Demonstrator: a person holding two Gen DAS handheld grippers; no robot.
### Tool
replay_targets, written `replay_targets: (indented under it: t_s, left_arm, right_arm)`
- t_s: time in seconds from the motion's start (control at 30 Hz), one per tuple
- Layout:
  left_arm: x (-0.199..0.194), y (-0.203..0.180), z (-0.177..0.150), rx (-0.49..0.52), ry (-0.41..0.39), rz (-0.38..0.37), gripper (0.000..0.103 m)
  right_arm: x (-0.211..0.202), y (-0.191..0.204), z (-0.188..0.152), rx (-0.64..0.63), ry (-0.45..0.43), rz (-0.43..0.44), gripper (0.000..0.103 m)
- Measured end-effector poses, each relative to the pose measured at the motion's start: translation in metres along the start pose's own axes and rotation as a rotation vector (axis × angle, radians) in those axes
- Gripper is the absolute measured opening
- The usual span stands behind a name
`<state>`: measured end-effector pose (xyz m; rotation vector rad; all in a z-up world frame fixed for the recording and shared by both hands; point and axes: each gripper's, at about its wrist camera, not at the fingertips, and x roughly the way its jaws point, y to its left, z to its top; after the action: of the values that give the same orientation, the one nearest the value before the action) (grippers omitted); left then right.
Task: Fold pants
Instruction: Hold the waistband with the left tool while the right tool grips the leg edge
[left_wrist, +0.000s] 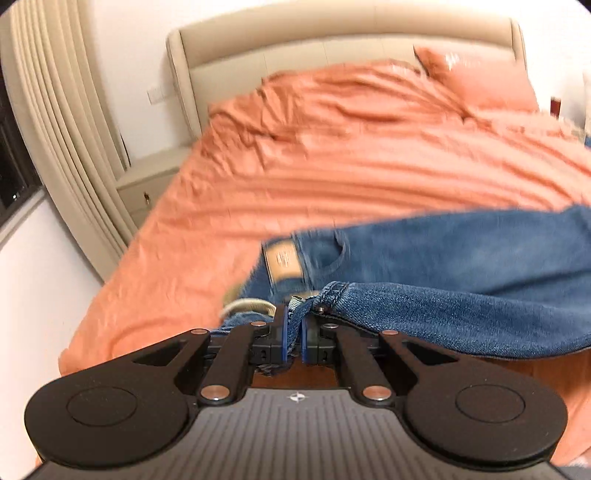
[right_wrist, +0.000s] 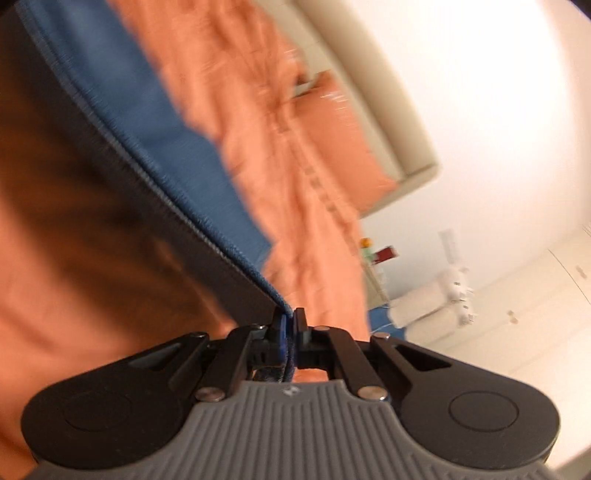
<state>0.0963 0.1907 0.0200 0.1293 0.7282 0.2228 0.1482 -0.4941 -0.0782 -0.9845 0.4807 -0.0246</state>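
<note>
Blue jeans (left_wrist: 461, 258) lie across the near part of a bed with an orange sheet (left_wrist: 332, 166), their tan waist patch (left_wrist: 284, 260) facing up. My left gripper (left_wrist: 294, 332) is shut on the jeans' waistband edge, and the denim hangs lifted off to the right. In the right wrist view, my right gripper (right_wrist: 290, 325) is shut on a stitched edge of the jeans (right_wrist: 155, 140), which stretches taut up to the left above the sheet (right_wrist: 258, 129). That view is tilted and blurred.
A beige padded headboard (left_wrist: 332, 48) and an orange pillow (left_wrist: 480, 85) sit at the far end. A nightstand (left_wrist: 147, 184) and pleated curtains (left_wrist: 62, 110) stand left of the bed. White cabinets (right_wrist: 535, 295) and small items are on the right.
</note>
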Motion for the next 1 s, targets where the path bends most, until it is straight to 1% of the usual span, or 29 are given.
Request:
replay_targets:
  t_s: [0.07, 0.1, 0.13, 0.17, 0.27, 0.37, 0.47, 0.5, 0.53, 0.57, 0.6, 0.63, 0.67, 0.7, 0.73, 0.77, 0.8, 0.83, 0.87, 0.9, 1.0]
  left_arm:
    - [-0.007, 0.006, 0.014, -0.014, -0.022, -0.007, 0.007]
    - [-0.007, 0.008, 0.021, -0.018, -0.023, -0.007, 0.007]
    - [-0.003, 0.007, 0.028, -0.011, -0.019, -0.001, 0.007]
    - [0.002, 0.006, 0.036, -0.003, -0.012, 0.007, 0.006]
    - [0.028, 0.003, 0.055, -0.012, 0.017, 0.019, 0.007]
    - [0.056, 0.000, 0.074, -0.025, 0.032, 0.028, 0.007]
    - [0.091, -0.005, 0.095, -0.025, 0.050, 0.041, 0.007]
    - [0.104, -0.006, 0.101, -0.027, 0.060, 0.044, 0.007]
    - [0.118, -0.008, 0.107, -0.026, 0.073, 0.046, 0.007]
    - [0.132, -0.009, 0.112, -0.024, 0.086, 0.049, 0.007]
    - [0.148, -0.012, 0.116, -0.020, 0.101, 0.054, 0.007]
    - [0.166, -0.015, 0.119, -0.015, 0.117, 0.059, 0.007]
    - [0.183, -0.019, 0.122, -0.012, 0.135, 0.064, 0.007]
    - [0.200, -0.023, 0.123, -0.004, 0.154, 0.067, 0.007]
    - [0.215, -0.026, 0.123, 0.003, 0.171, 0.069, 0.007]
    - [0.232, -0.030, 0.122, 0.008, 0.193, 0.069, 0.007]
    - [0.247, -0.033, 0.120, 0.016, 0.215, 0.071, 0.007]
    - [0.261, -0.036, 0.117, 0.029, 0.238, 0.072, 0.007]
    - [0.275, -0.040, 0.113, 0.040, 0.259, 0.075, 0.008]
    - [0.287, -0.042, 0.109, 0.051, 0.277, 0.079, 0.008]
    - [0.312, -0.049, 0.100, 0.078, 0.308, 0.089, 0.008]
  right_arm:
    - [-0.008, -0.023, 0.016, 0.068, -0.012, -0.030, 0.000]
    - [-0.009, -0.043, 0.030, 0.127, -0.005, -0.043, 0.000]
    - [-0.009, -0.043, 0.030, 0.127, -0.005, -0.043, 0.000]
    - [-0.003, -0.052, 0.038, 0.152, 0.006, -0.045, 0.000]
    - [0.027, -0.063, 0.060, 0.196, 0.053, -0.021, 0.000]
    - [0.067, -0.059, 0.078, 0.205, 0.103, -0.004, 0.000]
    - [0.113, -0.051, 0.094, 0.190, 0.144, 0.009, 0.000]
    - [0.146, -0.046, 0.104, 0.188, 0.166, 0.031, 0.000]
    - [0.146, -0.046, 0.104, 0.188, 0.166, 0.031, 0.000]
    - [0.164, -0.042, 0.110, 0.188, 0.181, 0.043, 0.000]
    - [0.200, -0.035, 0.121, 0.172, 0.208, 0.059, 0.000]
    - [0.200, -0.035, 0.121, 0.172, 0.208, 0.059, 0.000]
    - [0.235, -0.021, 0.130, 0.141, 0.238, 0.074, 0.000]
    - [0.235, -0.021, 0.130, 0.141, 0.238, 0.074, 0.000]
    - [0.255, -0.013, 0.135, 0.125, 0.255, 0.082, 0.000]
    - [0.286, 0.003, 0.139, 0.100, 0.285, 0.101, 0.000]
    - [0.286, 0.003, 0.139, 0.100, 0.285, 0.101, 0.000]
    - [0.317, 0.019, 0.141, 0.081, 0.312, 0.121, 0.000]
    - [0.330, 0.027, 0.143, 0.070, 0.322, 0.128, 0.000]
    - [0.330, 0.027, 0.143, 0.070, 0.322, 0.128, 0.000]
    - [0.365, 0.049, 0.146, 0.035, 0.351, 0.149, 0.000]
